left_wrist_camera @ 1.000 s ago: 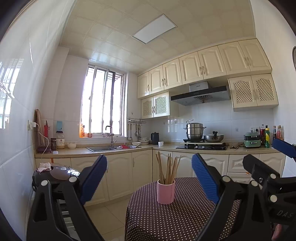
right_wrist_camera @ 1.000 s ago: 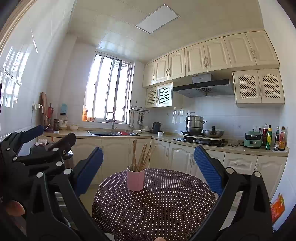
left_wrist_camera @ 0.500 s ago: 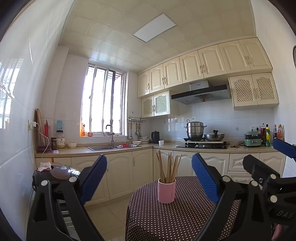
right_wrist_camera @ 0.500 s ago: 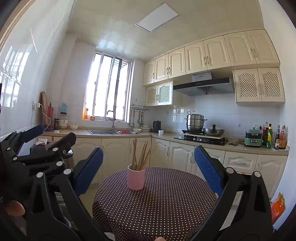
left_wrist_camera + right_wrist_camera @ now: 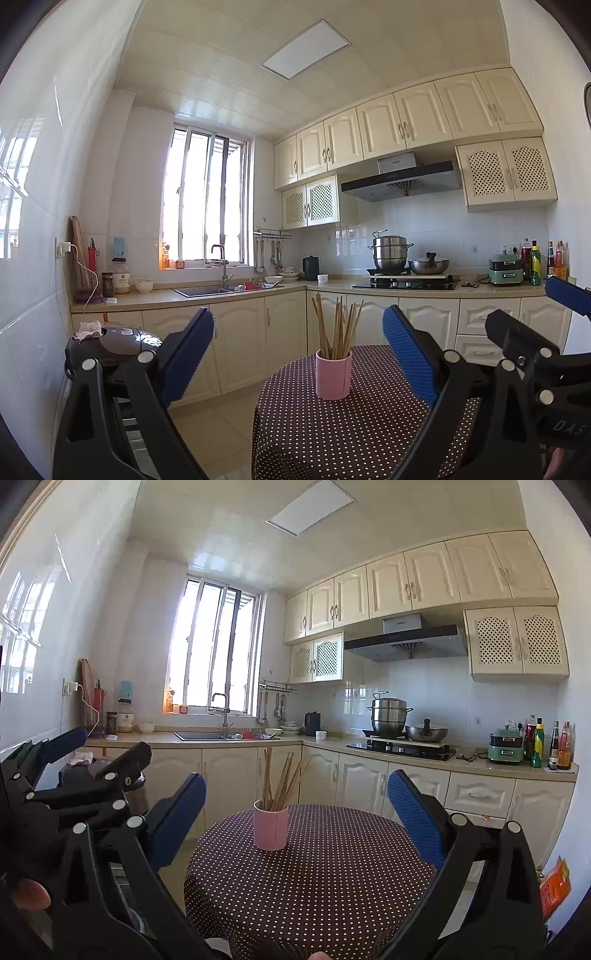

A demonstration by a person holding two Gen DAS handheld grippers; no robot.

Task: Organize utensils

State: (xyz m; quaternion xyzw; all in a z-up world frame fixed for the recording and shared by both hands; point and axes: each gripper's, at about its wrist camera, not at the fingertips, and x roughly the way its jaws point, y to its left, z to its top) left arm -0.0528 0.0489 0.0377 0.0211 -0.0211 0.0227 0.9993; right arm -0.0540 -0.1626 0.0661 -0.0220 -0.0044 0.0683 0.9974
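A pink cup [image 5: 333, 375] holding several wooden chopsticks [image 5: 338, 325] stands upright on a round table with a dark polka-dot cloth [image 5: 332, 435]. It also shows in the right wrist view, cup [image 5: 270, 829] and chopsticks [image 5: 280, 779] on the cloth [image 5: 314, 878]. My left gripper [image 5: 299, 354] is open and empty, held short of the cup. My right gripper [image 5: 295, 812] is open and empty, also short of the cup. The right gripper shows at the right edge of the left wrist view [image 5: 532, 325]; the left gripper shows at the left of the right wrist view [image 5: 99, 753].
A dark rice cooker [image 5: 110, 343] stands left of the table. Cream cabinets and a counter [image 5: 236, 293] run along the back with a sink [image 5: 207, 291], a kettle [image 5: 311, 268], pots on a hob [image 5: 402, 258] and bottles [image 5: 546, 262].
Both views have tilted down slightly and drawn a little nearer; the cup and table sit slightly higher in frame. Both grippers stay open.
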